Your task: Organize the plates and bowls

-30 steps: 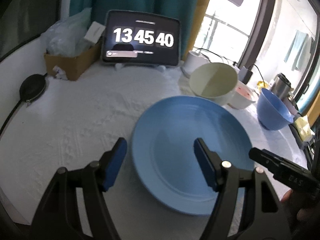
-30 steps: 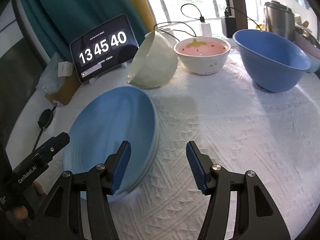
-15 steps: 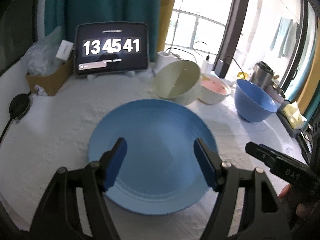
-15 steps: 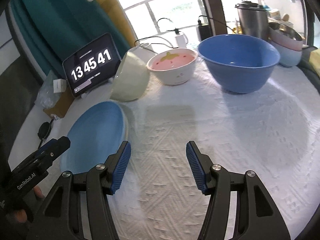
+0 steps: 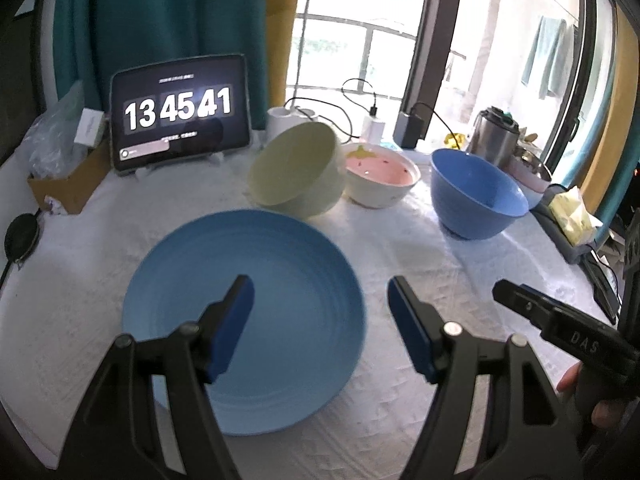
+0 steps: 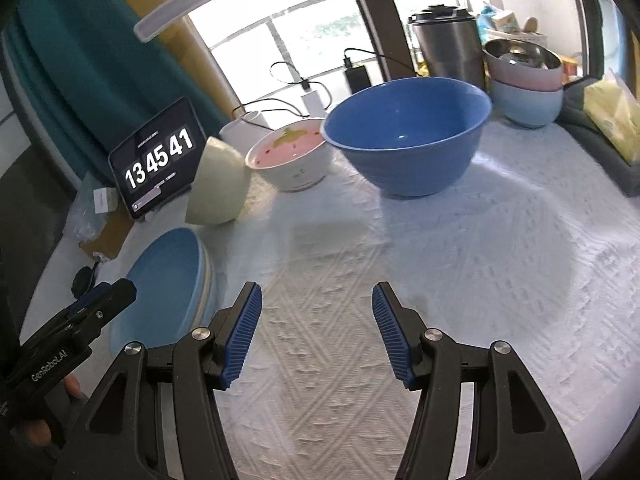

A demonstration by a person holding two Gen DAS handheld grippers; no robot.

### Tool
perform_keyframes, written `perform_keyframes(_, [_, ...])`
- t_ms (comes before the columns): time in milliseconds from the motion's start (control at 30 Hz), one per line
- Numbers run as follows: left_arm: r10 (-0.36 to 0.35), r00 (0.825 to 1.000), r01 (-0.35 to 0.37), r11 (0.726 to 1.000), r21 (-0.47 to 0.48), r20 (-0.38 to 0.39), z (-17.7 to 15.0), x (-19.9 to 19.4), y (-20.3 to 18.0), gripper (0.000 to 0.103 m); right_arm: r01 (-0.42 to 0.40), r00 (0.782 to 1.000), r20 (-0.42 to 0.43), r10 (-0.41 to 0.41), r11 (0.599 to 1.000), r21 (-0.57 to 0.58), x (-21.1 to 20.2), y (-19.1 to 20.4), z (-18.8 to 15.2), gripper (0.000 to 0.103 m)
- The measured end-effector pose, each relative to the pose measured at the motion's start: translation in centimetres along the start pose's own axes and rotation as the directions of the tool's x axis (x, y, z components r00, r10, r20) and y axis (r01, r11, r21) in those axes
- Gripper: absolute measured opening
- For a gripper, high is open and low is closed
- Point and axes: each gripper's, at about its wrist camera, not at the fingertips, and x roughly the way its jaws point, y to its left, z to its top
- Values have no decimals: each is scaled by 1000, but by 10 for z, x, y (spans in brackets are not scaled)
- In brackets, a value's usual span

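A blue plate (image 5: 280, 280) lies flat on the white cloth, and my left gripper (image 5: 320, 292) hangs open above its right rim with nothing between the fingers. Behind it a pale green bowl (image 5: 296, 170) leans on its side against a white bowl with a pink inside (image 5: 380, 176). A big blue bowl (image 5: 476, 200) stands upright further right. In the right wrist view my right gripper (image 6: 316, 300) is open over bare cloth, short of the blue bowl (image 6: 408, 136), with the plate (image 6: 164, 276) at its left.
A tablet showing a clock (image 5: 180, 112) stands at the back beside a cardboard box (image 5: 68, 184). A steel flask (image 6: 448, 44), stacked bowls (image 6: 524, 84), a yellow packet (image 6: 612, 120) and charger cables (image 5: 372, 116) line the far and right edges.
Both grippers have slid to the right across the table. The plate has shifted left in both views and the blue bowl now sits nearer the middle. Both jaws kept the same width.
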Motion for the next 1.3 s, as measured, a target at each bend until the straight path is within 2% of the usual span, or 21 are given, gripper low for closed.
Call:
perform_keyframes(567, [-37, 999, 38, 997, 70, -4, 20, 20, -47, 71, 29, 999, 32, -30, 999, 39, -8, -43, 19, 61])
perform_keyframes(1200, [-145, 989, 148, 977, 155, -35, 48, 62, -93, 71, 82, 993, 77, -86, 995, 62, -2, -78, 53, 61])
perform_keyframes(1300, [-143, 990, 143, 972, 186, -13, 53, 69, -102, 71, 85, 992, 90, -91, 995, 60, -1, -81, 58, 61])
